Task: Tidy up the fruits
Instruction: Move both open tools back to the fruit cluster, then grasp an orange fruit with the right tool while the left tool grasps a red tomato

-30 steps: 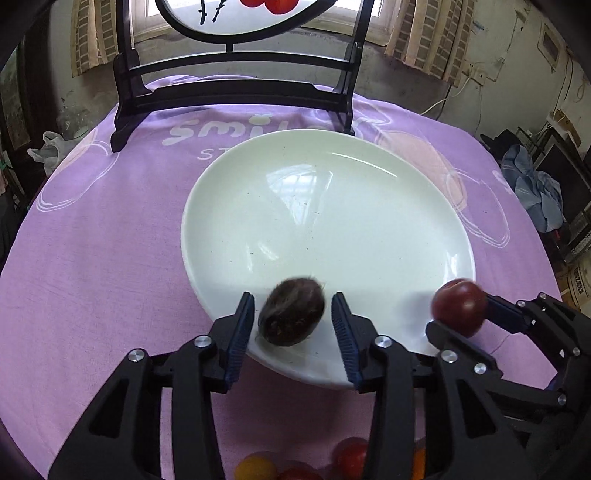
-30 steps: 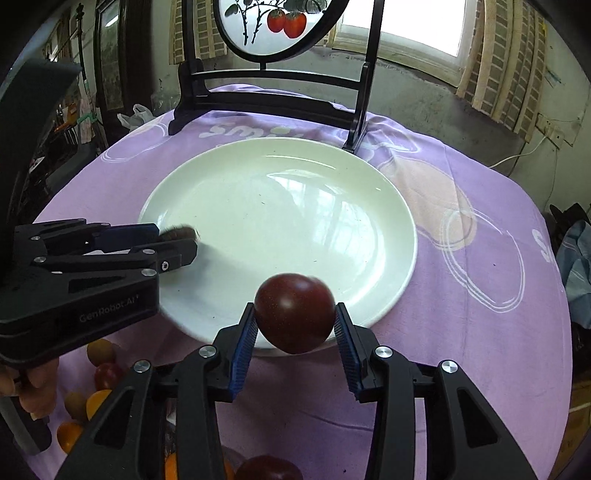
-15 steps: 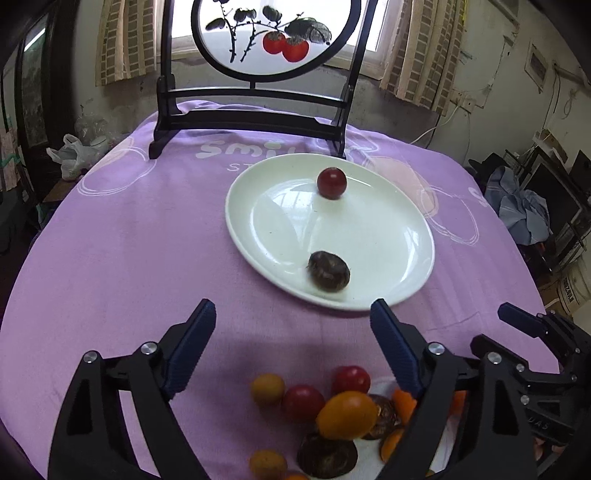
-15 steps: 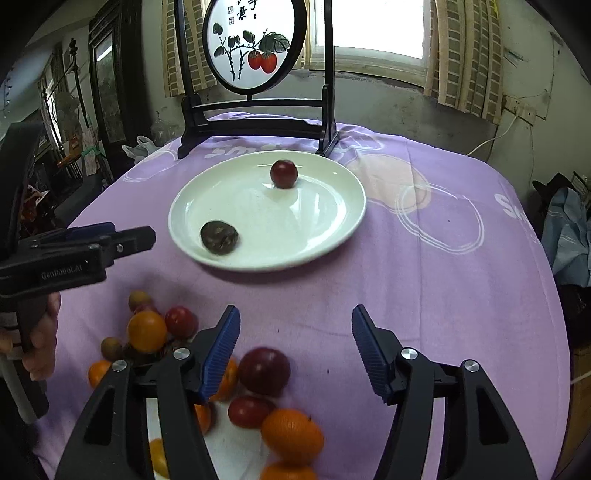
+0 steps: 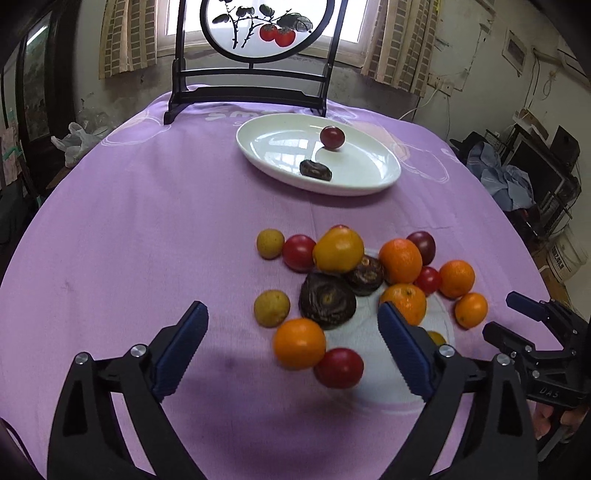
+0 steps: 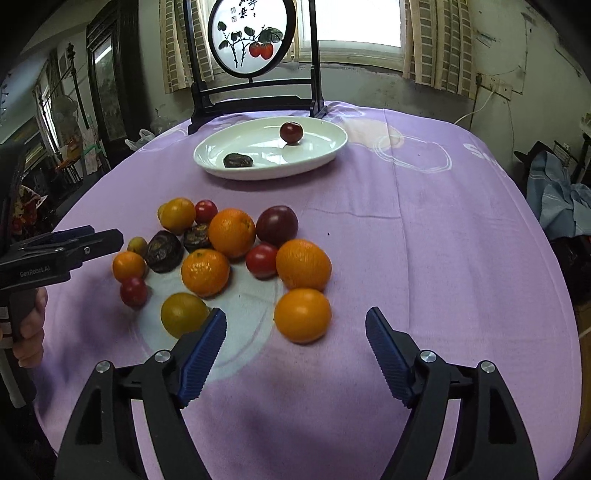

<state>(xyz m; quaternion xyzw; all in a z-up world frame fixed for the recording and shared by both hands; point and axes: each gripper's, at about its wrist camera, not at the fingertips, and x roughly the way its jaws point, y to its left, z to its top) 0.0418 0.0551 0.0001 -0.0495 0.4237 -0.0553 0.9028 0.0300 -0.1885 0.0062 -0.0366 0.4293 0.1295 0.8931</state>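
Note:
A white plate [image 5: 384, 173] [image 6: 325, 147] at the far side of the table holds a dark red plum [image 5: 332, 137] [image 6: 291, 132] and a dark wrinkled fruit [image 5: 315, 169] [image 6: 238, 160]. A pile of oranges [image 5: 299, 343] [image 6: 302, 314], red tomatoes [image 5: 338, 367] [image 6: 262, 260], small yellow fruits [image 5: 271, 308] and dark wrinkled fruits [image 5: 327, 300] [image 6: 164, 251] lies on the purple cloth near me. My left gripper [image 5: 291, 347] is open and empty above the pile's near side. My right gripper [image 6: 295, 354] is open and empty just short of the nearest orange.
A black wooden stand with a round painted screen [image 5: 255, 29] [image 6: 251, 33] rises behind the plate. The round table drops away at its edges [image 5: 44, 206]. Clothes and clutter [image 5: 509, 177] sit off to the right. The left gripper shows in the right wrist view [image 6: 74, 243].
Both grippers let go of their fruits onto the plate, opened wide, and pulled back toward me and up. The loose fruit pile has come into full view in front of both.

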